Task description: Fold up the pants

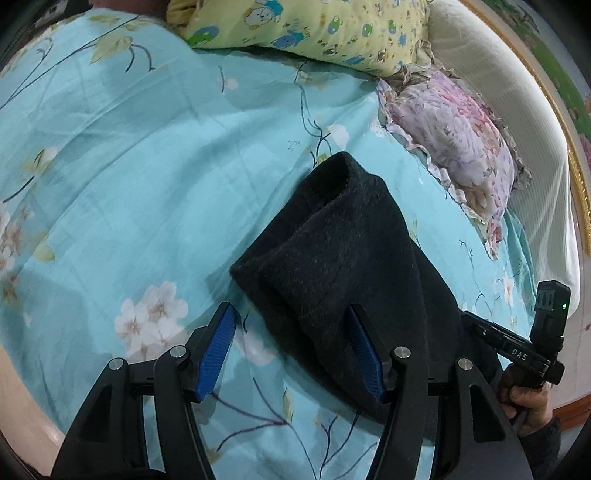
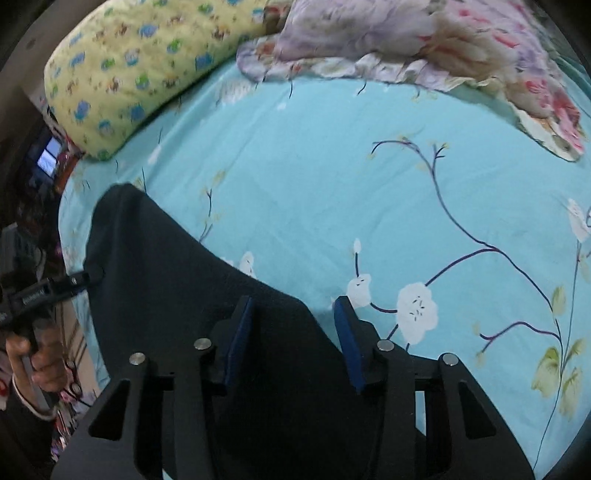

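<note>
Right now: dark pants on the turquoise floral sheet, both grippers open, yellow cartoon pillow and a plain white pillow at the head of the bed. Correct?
One error: the second pillow is not plain white; it is a pink-and-lilac floral print with a ruffled edge, as the left wrist view shows. The rest holds: dark pants on the turquoise floral sheet, left gripper and right gripper open, yellow cartoon pillow alongside.

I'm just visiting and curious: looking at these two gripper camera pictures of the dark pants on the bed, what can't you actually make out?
- Dark pants: in both views their near end runs under the gripper bodies and off the bottom edge, so the full shape is unknown.
- Right gripper: the left wrist view shows only its rear, so its grip is unseen there.
- Left gripper: at the right wrist view's left edge, its fingertips merge with the dark cloth.
- Room beyond the yellow pillow: too blurred to read.
</note>
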A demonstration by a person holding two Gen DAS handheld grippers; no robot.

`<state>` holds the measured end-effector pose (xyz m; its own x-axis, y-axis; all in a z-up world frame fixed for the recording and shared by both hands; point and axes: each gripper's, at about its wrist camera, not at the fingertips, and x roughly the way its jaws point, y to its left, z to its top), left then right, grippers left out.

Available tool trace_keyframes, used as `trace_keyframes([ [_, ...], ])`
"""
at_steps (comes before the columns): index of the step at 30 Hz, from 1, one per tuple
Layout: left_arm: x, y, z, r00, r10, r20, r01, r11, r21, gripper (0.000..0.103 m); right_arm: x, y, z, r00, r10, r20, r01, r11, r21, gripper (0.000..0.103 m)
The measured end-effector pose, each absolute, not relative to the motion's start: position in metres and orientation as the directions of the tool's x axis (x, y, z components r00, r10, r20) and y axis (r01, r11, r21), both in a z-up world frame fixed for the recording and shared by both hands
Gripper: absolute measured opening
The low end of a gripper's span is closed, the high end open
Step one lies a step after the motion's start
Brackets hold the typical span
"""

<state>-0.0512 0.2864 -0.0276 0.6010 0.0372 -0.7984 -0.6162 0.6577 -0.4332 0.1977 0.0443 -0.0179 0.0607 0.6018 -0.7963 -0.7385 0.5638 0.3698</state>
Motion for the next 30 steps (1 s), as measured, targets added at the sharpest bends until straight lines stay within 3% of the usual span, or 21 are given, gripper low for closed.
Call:
trace_keyframes([
  [4,-0.039,0.284,-0.029,0.606,0.055,-0.793,-0.606,0.677,-0.417,0.048,0.195,0.049,-0.018,0.018,0.593,-0.805,-0.764,0.527,0.371,0.031],
  [9,-0.041,0.280,-0.019,0.657,0.046,-0.752,-0.558,0.700,-0.445,0.021,0.182,0.054,-0.012,0.041,0.558,-0.829,-0.822,0.491,0.290,0.018],
  [16,-0.068,0.259,0.040,0.772,0.104,-0.627,-0.445,0.793,-0.416,0.020,0.148,0.046,0.028,0.309,0.530,-0.789,-0.860,0.510,0.006,0.012],
  [19,-0.067,0.258,0.043,0.773,0.104,-0.625,-0.427,0.815,-0.392,0.020,0.138,0.045,0.040,0.431,0.510,-0.744,-0.833,0.541,-0.112,0.011],
  [28,-0.042,0.273,-0.011,0.674,0.122,-0.729,-0.474,0.827,-0.300,0.020,0.150,0.061,0.003,0.440,0.453,-0.775,-0.783,0.617,-0.083,0.011],
  [30,-0.041,0.274,-0.016,0.659,0.121,-0.742,-0.481,0.827,-0.292,0.027,0.155,0.064,-0.001,0.432,0.448,-0.783,-0.766,0.640,-0.057,0.013],
])
